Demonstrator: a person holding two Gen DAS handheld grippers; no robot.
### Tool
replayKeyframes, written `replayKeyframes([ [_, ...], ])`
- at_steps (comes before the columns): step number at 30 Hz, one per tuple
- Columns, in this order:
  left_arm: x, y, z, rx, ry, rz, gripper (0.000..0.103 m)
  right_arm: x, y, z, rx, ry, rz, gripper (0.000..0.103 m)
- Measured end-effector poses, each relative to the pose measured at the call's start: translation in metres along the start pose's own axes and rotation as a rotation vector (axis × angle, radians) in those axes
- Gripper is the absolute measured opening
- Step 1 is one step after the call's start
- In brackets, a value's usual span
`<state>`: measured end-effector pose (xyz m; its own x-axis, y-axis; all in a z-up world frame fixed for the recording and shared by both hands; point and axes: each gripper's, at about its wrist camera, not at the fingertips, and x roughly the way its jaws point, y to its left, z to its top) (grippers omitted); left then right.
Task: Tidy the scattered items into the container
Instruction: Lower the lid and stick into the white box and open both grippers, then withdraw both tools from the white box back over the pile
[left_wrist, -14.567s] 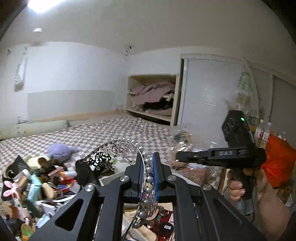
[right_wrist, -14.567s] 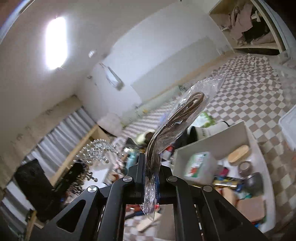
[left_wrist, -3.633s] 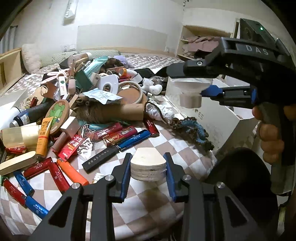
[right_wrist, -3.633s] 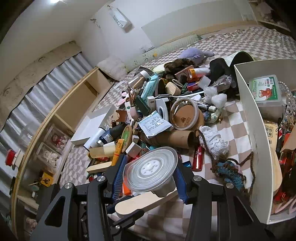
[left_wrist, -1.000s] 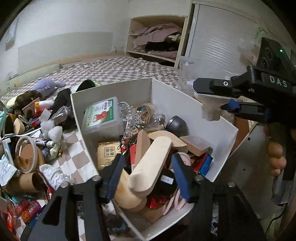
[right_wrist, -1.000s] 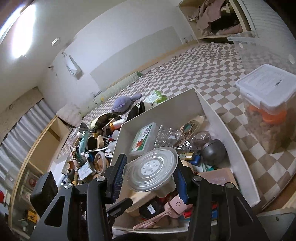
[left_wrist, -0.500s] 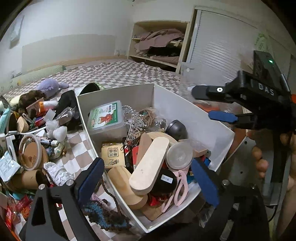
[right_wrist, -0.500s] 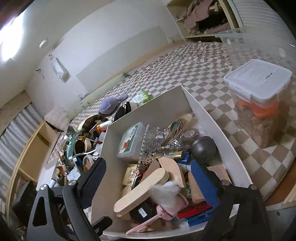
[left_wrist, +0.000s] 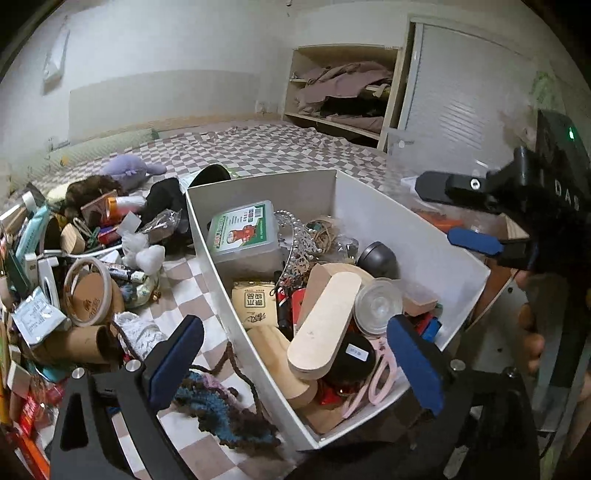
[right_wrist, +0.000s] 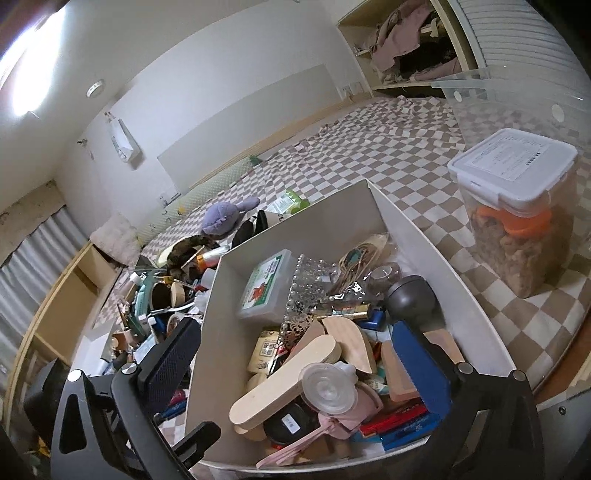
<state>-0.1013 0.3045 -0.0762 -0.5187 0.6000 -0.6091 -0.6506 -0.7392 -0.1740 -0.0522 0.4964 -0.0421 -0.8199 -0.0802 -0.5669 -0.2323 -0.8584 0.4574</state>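
The white box (left_wrist: 207, 236) (right_wrist: 221, 332) is full of small items. My left gripper (left_wrist: 295, 354) hangs over its near corner, jaws opening wide, pads touching nothing. Below it a long wooden piece (left_wrist: 325, 325) (right_wrist: 284, 380) lies on the heap. A clear lidded cup (left_wrist: 378, 306) (right_wrist: 327, 393) lies beside it. My right gripper (right_wrist: 295, 358) (left_wrist: 443, 210) hovers over the box from the right, jaws also opening, nothing between them. The scattered pile (left_wrist: 74, 258) (right_wrist: 166, 288) covers the checkered cloth left of the box.
A lidded clear container (right_wrist: 517, 206) with brown contents stands right of the box. Knitted yarn (left_wrist: 229, 417) lies against the box's near left wall. A purple plush toy (left_wrist: 129, 168) sits behind the pile. A hand (left_wrist: 532, 332) holds the right gripper's handle.
Both grippers have opened wide. The wooden piece left my left gripper and the clear lidded cup left my right gripper; both now rest in the box.
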Motion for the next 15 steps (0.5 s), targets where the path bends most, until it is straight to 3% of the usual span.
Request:
replayKeyframes([
  [8,-0.020,0.010,0.002,-0.012,-0.057,0.041,0.100,-0.005,0.013,-0.001,-0.028,-0.029,-0.017,0.103],
  [15,-0.042,0.028,0.002,-0.023,-0.091,0.095,0.100,-0.010,0.038,-0.006,-0.060,-0.099,0.041,0.103],
])
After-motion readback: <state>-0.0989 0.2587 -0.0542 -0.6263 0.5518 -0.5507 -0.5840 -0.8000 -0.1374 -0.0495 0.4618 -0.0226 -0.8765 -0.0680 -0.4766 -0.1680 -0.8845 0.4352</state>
